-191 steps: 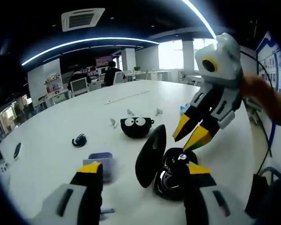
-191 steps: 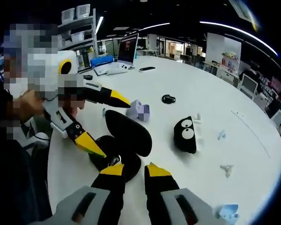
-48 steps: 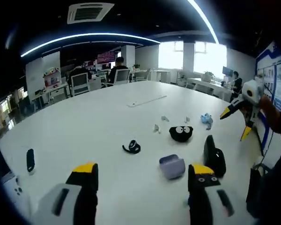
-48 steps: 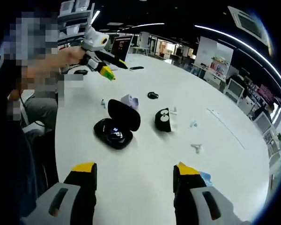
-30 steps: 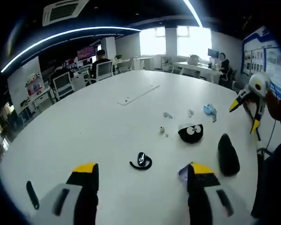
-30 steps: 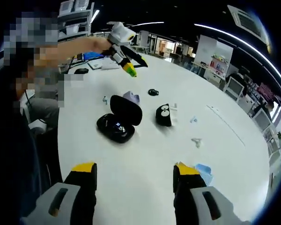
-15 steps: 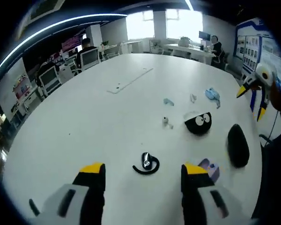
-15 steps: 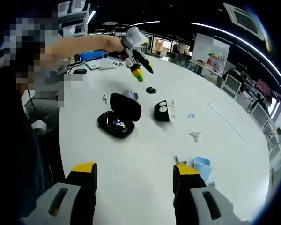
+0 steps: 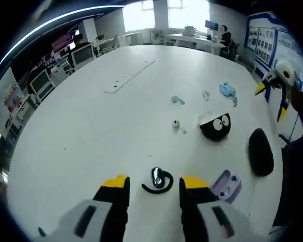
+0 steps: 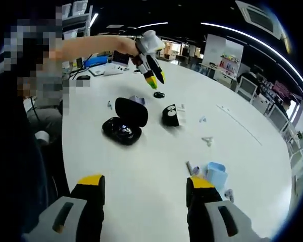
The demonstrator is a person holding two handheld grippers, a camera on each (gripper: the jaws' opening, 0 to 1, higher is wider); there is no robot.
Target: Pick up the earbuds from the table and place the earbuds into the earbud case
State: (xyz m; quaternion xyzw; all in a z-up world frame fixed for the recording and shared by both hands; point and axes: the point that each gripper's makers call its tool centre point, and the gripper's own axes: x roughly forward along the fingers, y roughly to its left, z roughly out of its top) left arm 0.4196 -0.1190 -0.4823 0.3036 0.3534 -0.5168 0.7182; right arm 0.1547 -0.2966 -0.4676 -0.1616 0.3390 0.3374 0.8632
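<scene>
A black ear-hook earbud (image 9: 159, 181) lies on the white table (image 9: 91, 131), just ahead of and between the yellow tips of my left gripper (image 9: 155, 187), which is open and not touching it. The right gripper view shows that same left gripper (image 10: 155, 80) pointing down over the earbud (image 10: 159, 94). The black earbud case (image 10: 123, 123) stands open with its lid up; it also sits at the right (image 9: 261, 151). My right gripper (image 10: 145, 184) is open and holds nothing, hovering far back from the case.
A black pouch with cartoon eyes (image 9: 215, 126), an open purple case (image 9: 226, 185), a small white earbud (image 9: 177, 124) and pale blue pieces (image 9: 227, 89) lie around. A blue case (image 10: 215, 174) sits near my right jaws. A person's arm (image 10: 91, 48) reaches across.
My left gripper has come down and forward onto the black ear-hook earbud, and its jaws have narrowed. The right gripper has stayed back and open.
</scene>
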